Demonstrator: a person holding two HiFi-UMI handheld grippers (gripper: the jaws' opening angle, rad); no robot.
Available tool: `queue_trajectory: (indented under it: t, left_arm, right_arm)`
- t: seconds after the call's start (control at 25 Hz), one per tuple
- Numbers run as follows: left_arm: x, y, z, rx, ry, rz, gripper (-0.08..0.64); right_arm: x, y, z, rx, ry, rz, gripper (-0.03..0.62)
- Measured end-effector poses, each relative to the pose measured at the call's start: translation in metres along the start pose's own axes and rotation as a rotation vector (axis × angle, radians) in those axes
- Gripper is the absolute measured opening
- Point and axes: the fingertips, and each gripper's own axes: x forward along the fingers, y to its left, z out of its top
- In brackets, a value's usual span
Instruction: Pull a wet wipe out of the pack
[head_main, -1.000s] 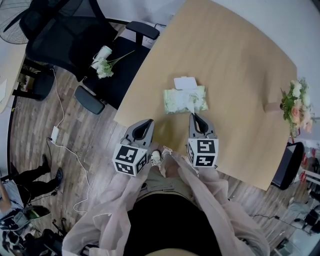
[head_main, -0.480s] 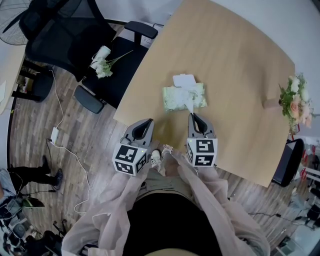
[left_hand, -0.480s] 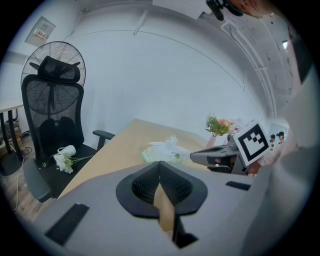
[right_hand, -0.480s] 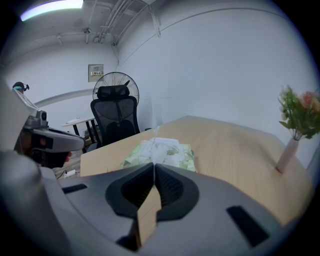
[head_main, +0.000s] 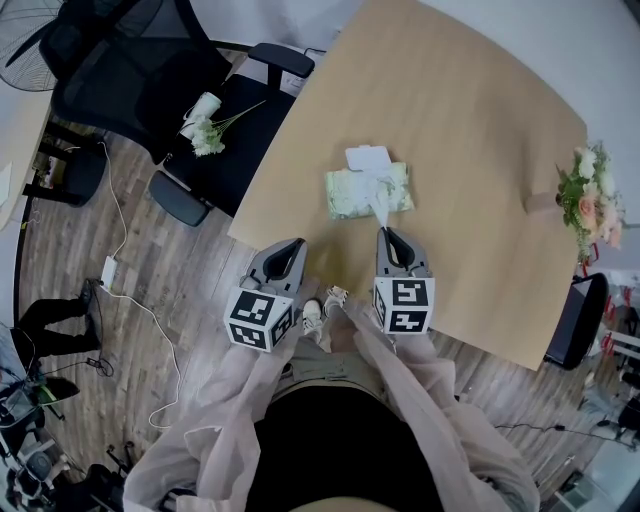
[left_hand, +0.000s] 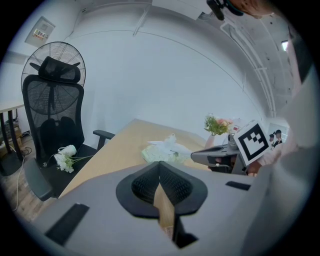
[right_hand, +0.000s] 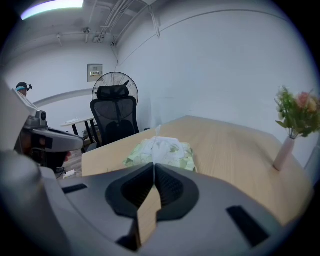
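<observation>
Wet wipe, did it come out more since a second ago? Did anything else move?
Only a little. The wet wipe looks drawn slightly further out of the pack, stretched toward the right tool, which stays shut on it. The left tool stayed shut and empty off the edge of the table, and the pack kept its place.

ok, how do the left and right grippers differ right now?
Right gripper pinches the wipe sticking out of the pack; left gripper holds nothing. Right gripper lines up with the pack; left gripper sits off to the side, at the table edge. Both are shut.
</observation>
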Motion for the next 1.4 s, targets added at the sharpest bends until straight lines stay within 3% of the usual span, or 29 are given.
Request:
queue_trajectory:
  t: [1.4]
  left_arm:
    - [-0.02, -0.009, -0.009, 0.013, 0.001, -0.028, 0.011]
  right_arm:
    - [-0.028, 0.006, -0.021, 0.018, 0.018, -0.049, 0.018]
